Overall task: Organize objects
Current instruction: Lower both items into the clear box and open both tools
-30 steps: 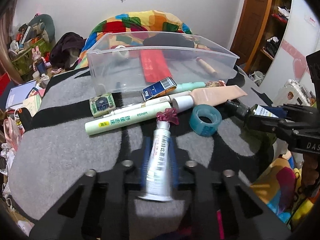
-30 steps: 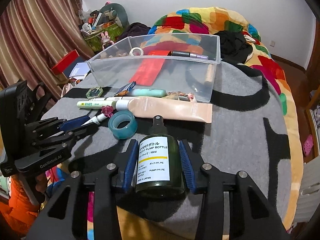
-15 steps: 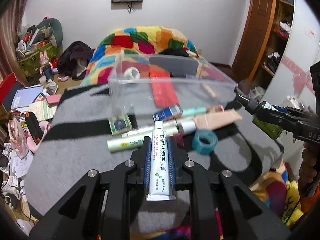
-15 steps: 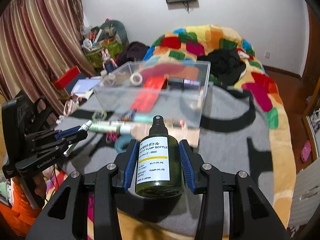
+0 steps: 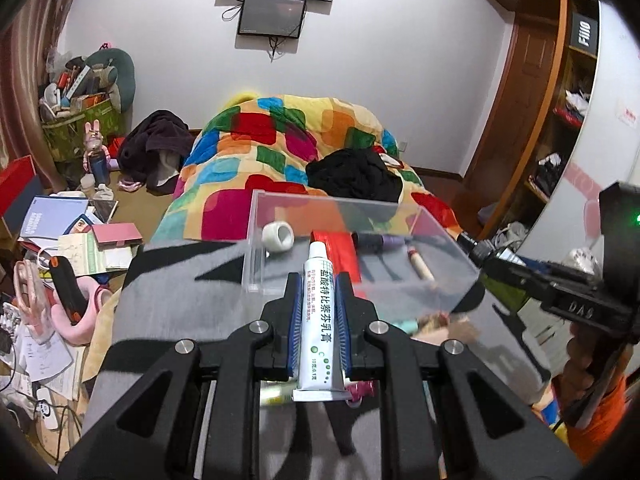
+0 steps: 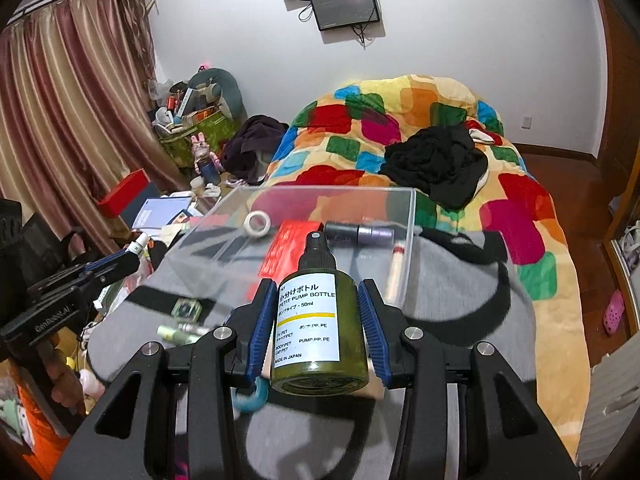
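My left gripper (image 5: 318, 300) is shut on a white ointment tube (image 5: 319, 320), held in the air above the grey blanket, cap toward the clear plastic bin (image 5: 256, 256). My right gripper (image 6: 314, 312) is shut on a dark green pump bottle (image 6: 316, 320) with a white label, also lifted, nozzle toward the bin (image 6: 408, 216). The bin holds a white tape roll (image 5: 278, 236), a red packet (image 5: 340, 248), a dark tube (image 5: 374, 240) and a small stick (image 5: 418, 264). The other gripper shows at the edge of each view.
Loose items lie on the blanket under the grippers: a teal tape ring (image 6: 250, 398), a green tube (image 6: 176, 332) and a small green box (image 6: 186, 308). A colourful quilt (image 5: 288, 148) with black clothes lies behind the bin. Floor clutter sits to the left (image 5: 72, 240).
Both grippers have risen from the blanket with their objects and moved toward the bin. The loose items on the blanket now lie below and behind the fingers.
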`<state>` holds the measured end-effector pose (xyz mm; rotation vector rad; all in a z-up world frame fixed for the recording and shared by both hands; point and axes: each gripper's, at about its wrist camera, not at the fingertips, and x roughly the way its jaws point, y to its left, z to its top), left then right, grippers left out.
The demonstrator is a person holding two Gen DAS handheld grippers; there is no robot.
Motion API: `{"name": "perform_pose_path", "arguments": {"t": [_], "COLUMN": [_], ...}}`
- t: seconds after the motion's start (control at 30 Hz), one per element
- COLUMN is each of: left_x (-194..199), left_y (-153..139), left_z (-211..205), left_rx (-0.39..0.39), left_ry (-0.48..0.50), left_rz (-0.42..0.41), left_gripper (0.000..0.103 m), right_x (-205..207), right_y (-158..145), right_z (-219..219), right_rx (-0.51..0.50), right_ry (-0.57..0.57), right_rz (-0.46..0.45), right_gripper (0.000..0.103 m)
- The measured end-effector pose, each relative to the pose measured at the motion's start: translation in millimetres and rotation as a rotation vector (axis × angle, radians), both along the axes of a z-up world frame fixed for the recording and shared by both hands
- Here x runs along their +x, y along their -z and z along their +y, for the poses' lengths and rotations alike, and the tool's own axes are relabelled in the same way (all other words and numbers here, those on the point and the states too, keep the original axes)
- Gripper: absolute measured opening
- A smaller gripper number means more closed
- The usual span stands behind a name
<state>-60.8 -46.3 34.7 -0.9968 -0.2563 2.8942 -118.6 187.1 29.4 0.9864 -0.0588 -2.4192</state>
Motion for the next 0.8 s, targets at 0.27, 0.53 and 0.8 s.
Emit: {"name": "perform_pose_path", "arguments": {"t": [0.27,0.53,0.8], "left_x": [-39,-85,-114], "left_y": [4,31,53], "left_z": [-2,12,29], "left_rx": [0.01,-0.049,-0.095], "left_ry": [0.014,0.052,0.095], "left_rz": [-0.053,-0.175,-0.271], "left_gripper": [0.016,0.016,0.016], "right_x": [-33,-65,-91], "right_y": [-1,23,49], "right_z": [-22,-41,-52], "right_rx": [0.035,0.066,0.12], "right_ry": [-0.004,0.001,-0.006], "right_rz": [-0.004,-0.086,-0.153], "right_gripper": [0.039,0.039,0.039]}}
